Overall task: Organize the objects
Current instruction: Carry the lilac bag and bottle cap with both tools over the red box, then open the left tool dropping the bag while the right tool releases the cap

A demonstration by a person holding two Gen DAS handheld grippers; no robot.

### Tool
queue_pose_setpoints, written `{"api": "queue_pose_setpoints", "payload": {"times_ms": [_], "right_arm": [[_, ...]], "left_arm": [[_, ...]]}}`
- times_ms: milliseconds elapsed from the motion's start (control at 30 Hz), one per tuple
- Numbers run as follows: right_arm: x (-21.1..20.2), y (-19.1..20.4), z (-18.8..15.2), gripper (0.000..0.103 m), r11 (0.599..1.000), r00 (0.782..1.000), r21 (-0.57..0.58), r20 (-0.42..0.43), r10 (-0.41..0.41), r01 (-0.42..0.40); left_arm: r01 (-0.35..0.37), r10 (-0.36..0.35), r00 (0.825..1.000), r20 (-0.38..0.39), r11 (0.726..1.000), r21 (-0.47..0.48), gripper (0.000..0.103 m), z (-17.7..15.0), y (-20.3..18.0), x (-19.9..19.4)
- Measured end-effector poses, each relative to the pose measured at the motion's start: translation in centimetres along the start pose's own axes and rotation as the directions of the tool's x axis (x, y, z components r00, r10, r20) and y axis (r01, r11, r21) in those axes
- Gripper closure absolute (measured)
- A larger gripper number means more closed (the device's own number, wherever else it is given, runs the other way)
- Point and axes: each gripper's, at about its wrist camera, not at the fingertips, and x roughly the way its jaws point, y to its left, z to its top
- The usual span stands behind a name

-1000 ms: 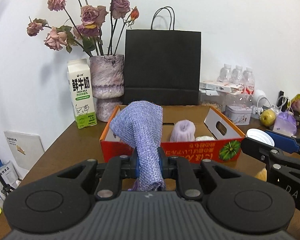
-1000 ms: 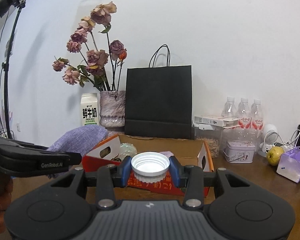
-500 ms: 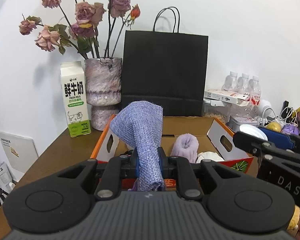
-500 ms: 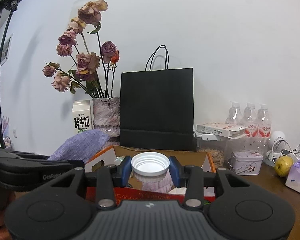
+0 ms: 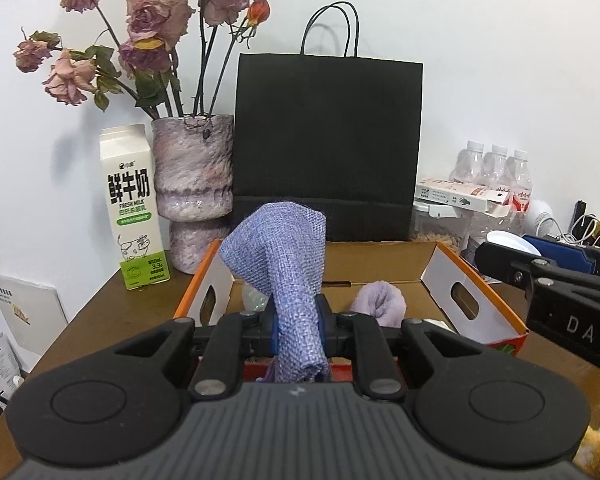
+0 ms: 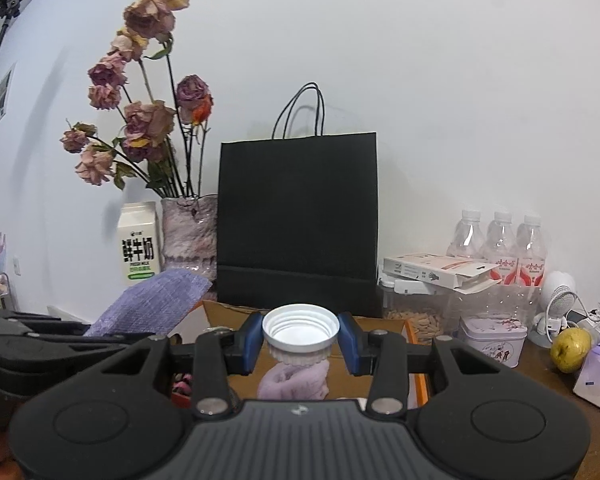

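Only at right: green apple (image 6: 570, 350).

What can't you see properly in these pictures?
- Box floor, left wrist view: the left hand-held gripper and its cloth cover most of it.
- Jar below its rim, right wrist view: hidden by the right hand-held gripper.
- Bag contents: its black front hides them.
- Flat carton print: too small.
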Motion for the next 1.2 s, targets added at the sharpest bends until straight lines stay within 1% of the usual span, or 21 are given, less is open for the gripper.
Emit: {"api": "queue_pose_setpoints", "payload": {"times_ms": [200,467,800,1000,1200], "right_arm": [[1.6,-0.9,0.4,0.064,1.000,1.000,0.012,-0.012,-0.019,0.019],[4.0,-1.7,0.4,0.064,0.999,0.998,0.002,-0.049,-0.041,0.042],[6.7,-2.2,0.3,0.064,0.999,0.994,-0.009,-0.095,-0.051,0.050],[8.4,-2.5,-0.1,0.064,0.999,0.989,-0.010,-0.139,-0.053,0.052],[9.8,-2.9,-0.7,0.064,0.999,0.980,0.005,-0.195,-0.047,0.049]], "left_arm": [[0.000,0.000,1.000,0.003,1.000,0.002,0.086,0.6,0.0,1.5],[0.003,-0.003,1.000,0.003,1.000,0.011,0.086,1.4,0.0,3.6],[0.008,-0.007,1.000,-0.010,1.000,0.024,0.086,2.0,0.1,6.1],[-0.003,0.005,1.000,-0.026,0.999,0.043,0.086,1.8,0.0,7.7],[0.015,-0.013,0.999,-0.051,0.999,0.048,0.086,1.6,0.2,9.0]]}}
